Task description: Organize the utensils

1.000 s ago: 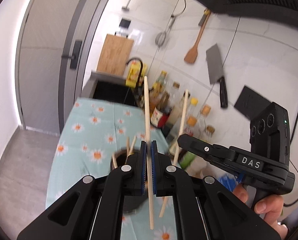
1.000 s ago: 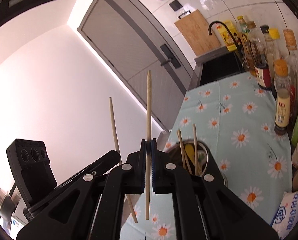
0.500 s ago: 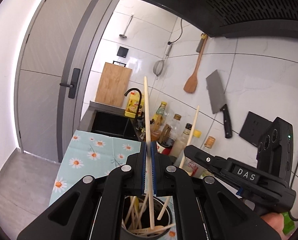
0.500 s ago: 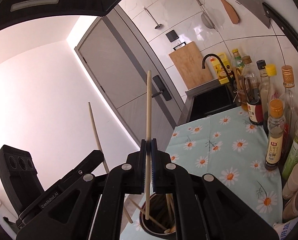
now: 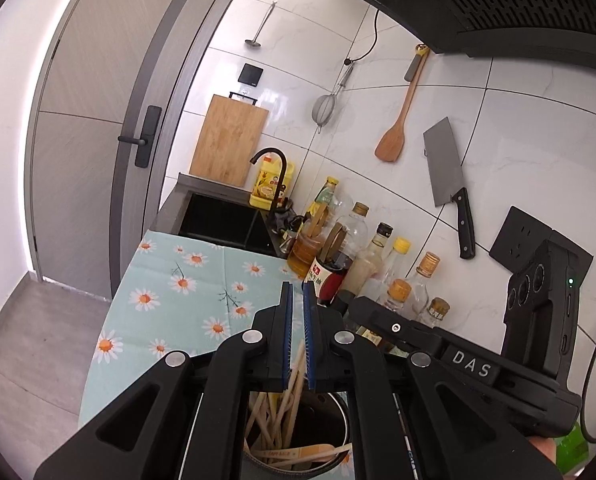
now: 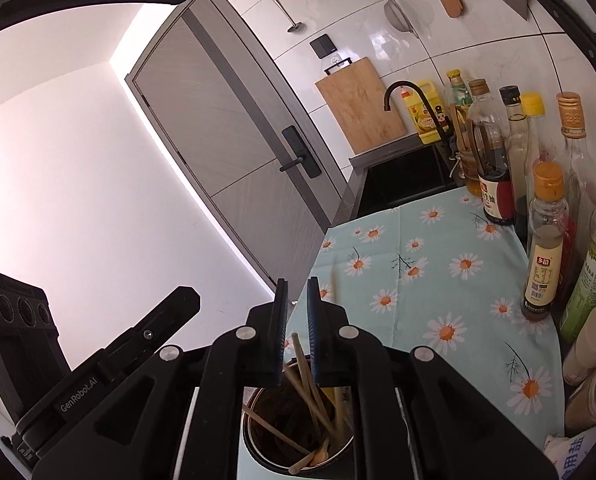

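The surface (image 6: 437,280), covered in a daisy-print cloth, runs from the sink toward both cameras, bottles crowding its wall side and its other edge dropping to the floor. A metal utensil pot (image 6: 258,446) stands directly below both claws, holding several wooden chopsticks (image 5: 288,392), too tangled to count. The left claw (image 5: 296,340) and right claw (image 6: 296,334) each stand slightly apart, gripping nothing.
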Demonstrator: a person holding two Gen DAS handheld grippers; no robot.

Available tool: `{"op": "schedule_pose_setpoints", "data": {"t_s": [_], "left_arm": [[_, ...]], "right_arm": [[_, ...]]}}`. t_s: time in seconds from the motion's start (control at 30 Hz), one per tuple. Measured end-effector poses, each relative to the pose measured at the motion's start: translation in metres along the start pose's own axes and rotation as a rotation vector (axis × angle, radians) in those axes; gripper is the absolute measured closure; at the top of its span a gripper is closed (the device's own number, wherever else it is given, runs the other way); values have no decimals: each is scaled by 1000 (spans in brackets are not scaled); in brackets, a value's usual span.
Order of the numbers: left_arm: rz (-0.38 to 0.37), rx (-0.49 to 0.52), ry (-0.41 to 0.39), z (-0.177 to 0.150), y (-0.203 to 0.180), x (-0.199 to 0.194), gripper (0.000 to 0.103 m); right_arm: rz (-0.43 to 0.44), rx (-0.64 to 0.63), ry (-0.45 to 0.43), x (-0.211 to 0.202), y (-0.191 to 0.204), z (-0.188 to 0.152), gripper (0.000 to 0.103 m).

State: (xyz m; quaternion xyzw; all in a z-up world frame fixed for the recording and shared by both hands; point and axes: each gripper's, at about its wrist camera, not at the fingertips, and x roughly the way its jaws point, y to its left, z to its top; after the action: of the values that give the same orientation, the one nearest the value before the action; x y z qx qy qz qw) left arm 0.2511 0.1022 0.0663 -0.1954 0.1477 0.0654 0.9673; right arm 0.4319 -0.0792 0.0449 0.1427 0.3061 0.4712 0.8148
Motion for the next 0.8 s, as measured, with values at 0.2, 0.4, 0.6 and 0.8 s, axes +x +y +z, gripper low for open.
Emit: {"op": "schedule_pose_setpoints", "data": {"t_s": [0.2, 0.4, 0.6, 0.8], "left_arm": [[7, -23, 10, -3, 5, -8, 98], [0, -32, 31, -7, 4, -23, 98], [19, 18, 56, -17, -3, -43, 73], [5, 95, 106, -31, -13, -72, 71]], "right_arm": [[2, -2, 2, -10, 6, -1, 86], [-31, -6, -10, -35, 15, -7, 79], [-97, -75, -18, -68, 31, -20, 66], [-126, -105, -3, -101, 43, -50, 57]]}}
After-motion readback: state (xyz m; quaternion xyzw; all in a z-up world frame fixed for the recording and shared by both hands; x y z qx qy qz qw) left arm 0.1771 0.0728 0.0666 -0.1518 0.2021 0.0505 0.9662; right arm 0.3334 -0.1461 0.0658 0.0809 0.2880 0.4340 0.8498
